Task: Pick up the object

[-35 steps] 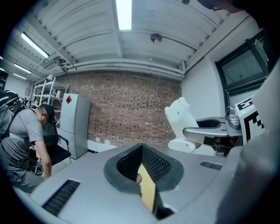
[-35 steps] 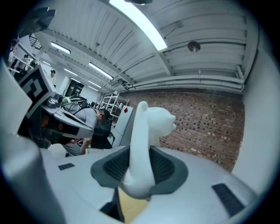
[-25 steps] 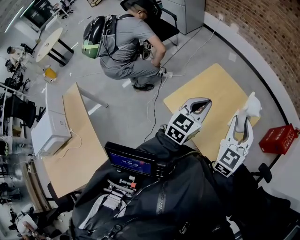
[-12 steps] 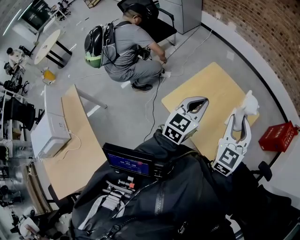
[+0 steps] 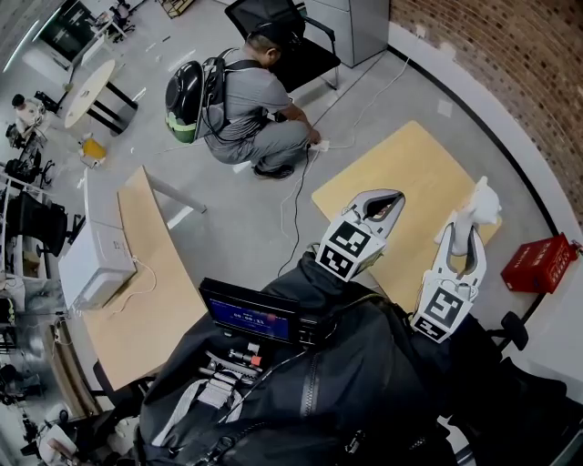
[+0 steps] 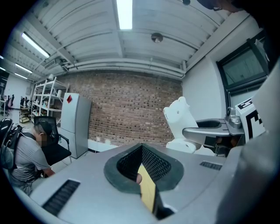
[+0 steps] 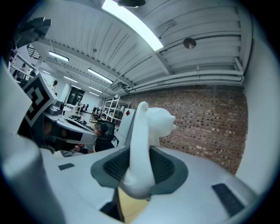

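Observation:
A white animal-shaped figure [image 5: 483,202] stands up between the pads of my right gripper [image 5: 466,227], which is shut on its lower part above the far right corner of the light wooden table [image 5: 410,173]. In the right gripper view the figure [image 7: 148,131] fills the gap between the dark pads, its head above them. My left gripper [image 5: 387,205] hangs over the table's near left side, its tips together and nothing between them. The left gripper view shows its jaws [image 6: 142,159] closed and the figure [image 6: 181,120] off to the right.
A person [image 5: 246,100] crouches on the floor beyond the table by white cables, near a black chair [image 5: 282,27]. A red crate [image 5: 537,264] sits right of the table. A curved desk [image 5: 146,282] with a white box [image 5: 96,259] stands at the left.
Both grippers and the white figure keep their places. The crouching person has shifted slightly in the view.

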Demonstrator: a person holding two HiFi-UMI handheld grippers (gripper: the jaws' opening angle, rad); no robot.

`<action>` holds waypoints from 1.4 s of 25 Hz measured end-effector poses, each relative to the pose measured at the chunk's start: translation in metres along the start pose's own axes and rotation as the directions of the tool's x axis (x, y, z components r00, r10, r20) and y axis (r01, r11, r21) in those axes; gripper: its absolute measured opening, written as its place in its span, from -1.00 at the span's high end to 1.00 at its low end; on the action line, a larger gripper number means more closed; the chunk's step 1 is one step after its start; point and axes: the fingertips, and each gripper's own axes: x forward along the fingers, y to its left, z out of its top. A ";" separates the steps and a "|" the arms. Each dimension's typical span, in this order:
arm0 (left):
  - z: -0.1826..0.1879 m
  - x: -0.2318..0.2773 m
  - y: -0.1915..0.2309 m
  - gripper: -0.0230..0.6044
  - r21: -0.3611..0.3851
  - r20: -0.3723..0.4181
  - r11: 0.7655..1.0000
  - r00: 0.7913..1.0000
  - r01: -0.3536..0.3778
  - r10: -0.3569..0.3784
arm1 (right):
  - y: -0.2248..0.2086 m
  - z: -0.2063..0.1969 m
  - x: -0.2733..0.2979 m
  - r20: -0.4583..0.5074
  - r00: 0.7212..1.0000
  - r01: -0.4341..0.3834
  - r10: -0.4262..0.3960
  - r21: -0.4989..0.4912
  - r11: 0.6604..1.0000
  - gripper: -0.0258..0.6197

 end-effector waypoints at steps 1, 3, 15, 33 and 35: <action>0.000 0.000 0.000 0.93 0.000 0.000 1.000 1.000 0.000 0.000 | 0.000 0.000 0.000 -0.001 1.000 0.000 0.000 0.000 1.000 0.47; 0.000 -0.001 0.000 0.93 -0.002 0.000 1.000 1.000 0.001 -0.001 | 0.000 0.001 0.000 -0.002 1.000 0.000 0.000 -0.001 1.000 0.47; -0.003 -0.001 -0.003 0.93 0.005 -0.007 1.000 1.000 0.012 -0.012 | 0.002 -0.002 -0.003 -0.002 1.000 0.000 0.001 0.006 1.000 0.47; -0.006 -0.003 -0.004 0.93 0.004 -0.015 1.000 1.000 0.015 -0.015 | 0.007 -0.005 -0.005 -0.008 1.000 -0.012 0.012 0.003 1.000 0.47; -0.007 -0.005 -0.005 0.93 0.003 -0.015 1.000 1.000 0.013 -0.013 | 0.008 -0.006 -0.006 -0.007 1.000 -0.014 0.014 0.003 1.000 0.47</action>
